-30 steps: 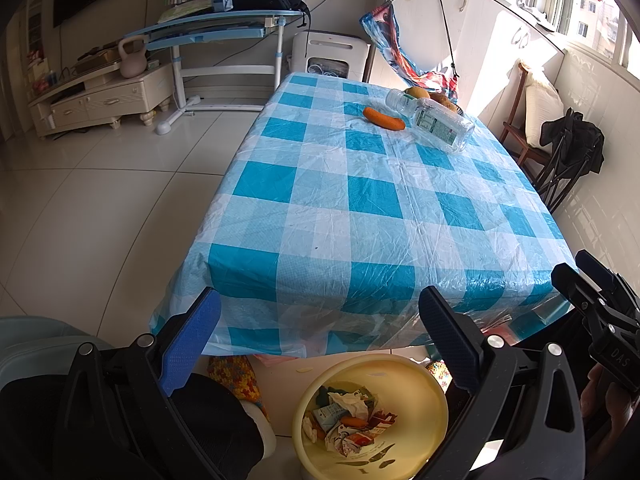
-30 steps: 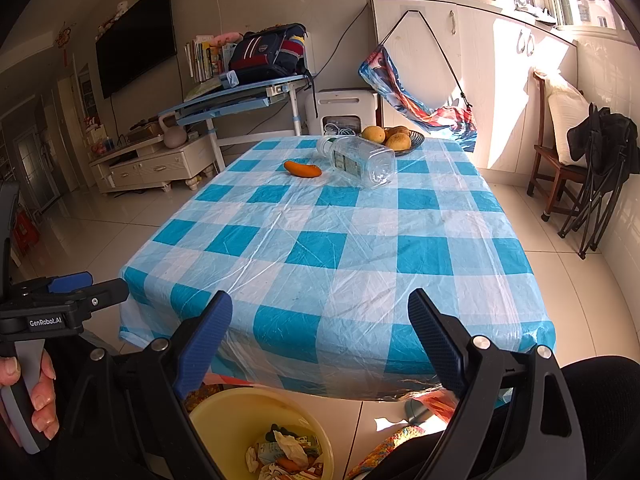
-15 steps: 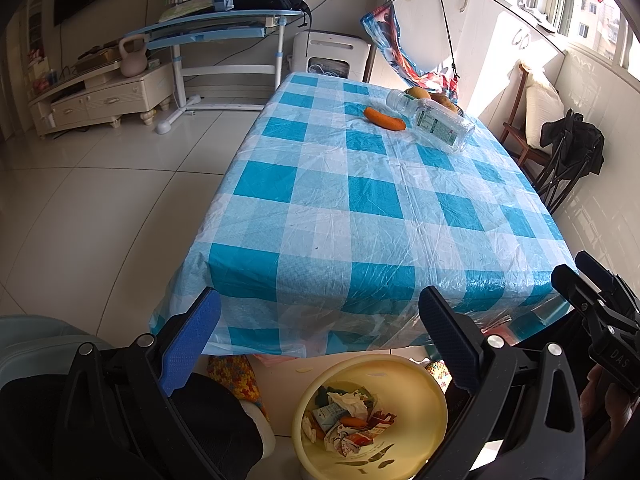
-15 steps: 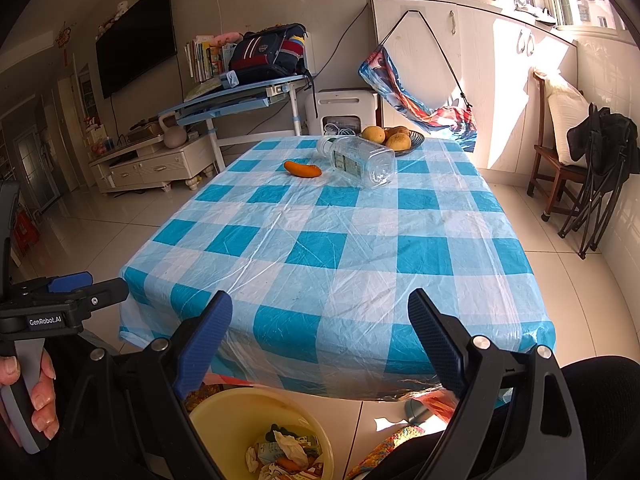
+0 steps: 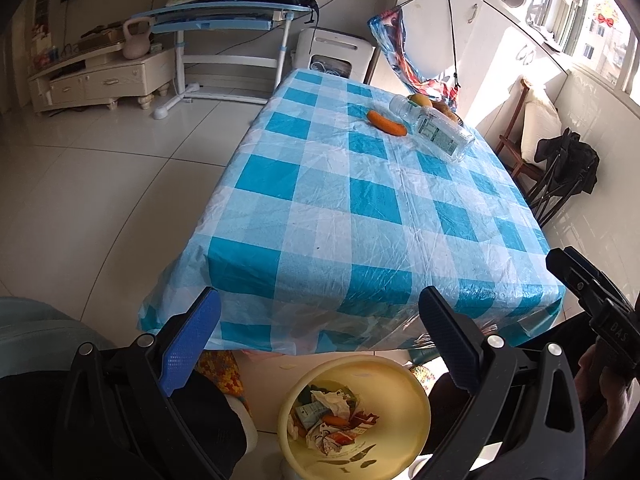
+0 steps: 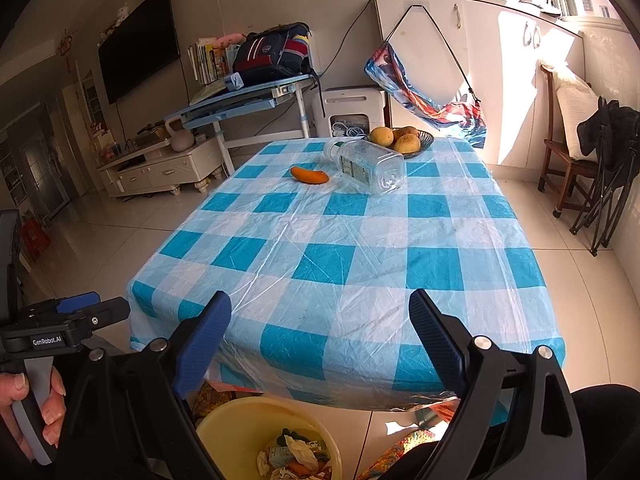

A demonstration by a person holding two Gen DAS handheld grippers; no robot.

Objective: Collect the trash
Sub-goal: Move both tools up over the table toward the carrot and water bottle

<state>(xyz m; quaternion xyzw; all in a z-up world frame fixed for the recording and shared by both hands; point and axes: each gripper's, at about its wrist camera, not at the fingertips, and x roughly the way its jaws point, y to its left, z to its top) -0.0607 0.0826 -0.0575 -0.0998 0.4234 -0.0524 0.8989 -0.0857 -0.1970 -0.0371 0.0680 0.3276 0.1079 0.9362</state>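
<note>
Nothing has shifted over the last second. Both my tongs, left [image 5: 318, 340] and right [image 6: 320, 338], stay released and empty above the bin [image 5: 404, 392]. Bottle [image 6: 370, 166] lies at the table's [image 6: 344, 264] far end; task idle.

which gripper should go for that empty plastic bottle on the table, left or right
Probably right. The bottle lies toward the table's right side, nearly straight ahead of the open right gripper; from the open left gripper it sits off to the right.
</note>
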